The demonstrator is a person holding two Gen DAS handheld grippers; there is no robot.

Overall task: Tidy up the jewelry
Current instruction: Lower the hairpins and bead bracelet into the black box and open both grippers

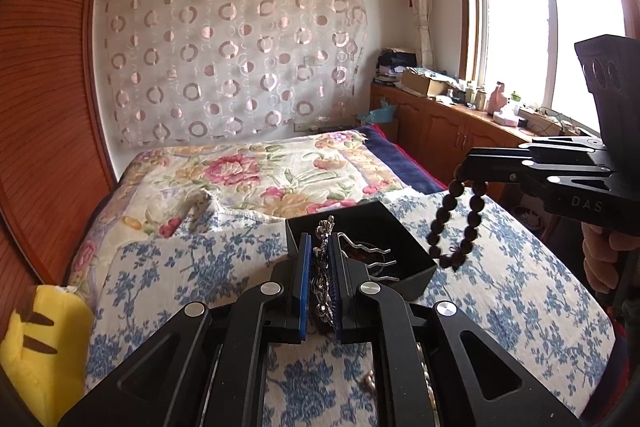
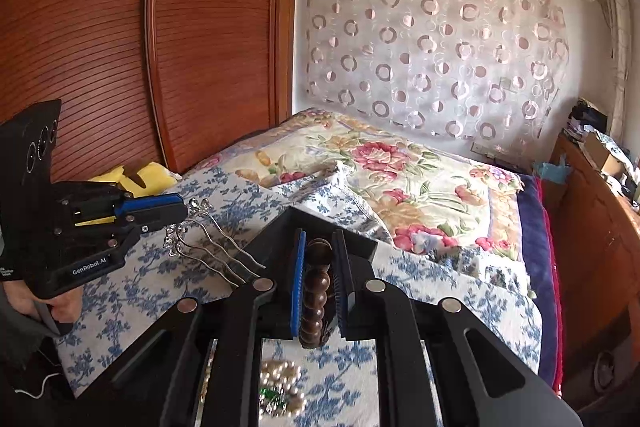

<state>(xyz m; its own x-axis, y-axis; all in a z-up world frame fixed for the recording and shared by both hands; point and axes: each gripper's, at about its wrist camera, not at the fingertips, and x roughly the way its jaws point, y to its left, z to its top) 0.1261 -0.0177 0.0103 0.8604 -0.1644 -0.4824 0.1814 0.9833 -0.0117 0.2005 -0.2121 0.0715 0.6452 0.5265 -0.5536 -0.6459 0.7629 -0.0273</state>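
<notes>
- Over the bed [image 1: 520, 259], above its blue-flowered cloth, both claws hang with a piece each, near an open black box [image 1: 400, 227].
- At about six o'clock from the box, the left claw [image 1: 322, 287] is pressed together on a silver hair comb [image 1: 325, 267], ornate top pinched between the blue pads, wavy prongs reaching over the box's near edge.
- Out at three o'clock, the right claw [image 1: 466, 167] pinches a dark wooden bead bracelet [image 1: 456, 223], whose loop dangles in the air just beside the box's right-hand corner, apart from the cloth.
- Seen from the right wrist, a line of beads runs between that claw's closed pads, with the box's far corner showing just beyond them.
- I judge the sorting to be midway: two pieces are lifted and close to the box, neither is let go.
- Left to do: a pearl cluster [image 2: 280, 383] with a green-stoned piece beside it lies on the cloth under the right claw.
- What the box already holds is too dark to tell.
</notes>
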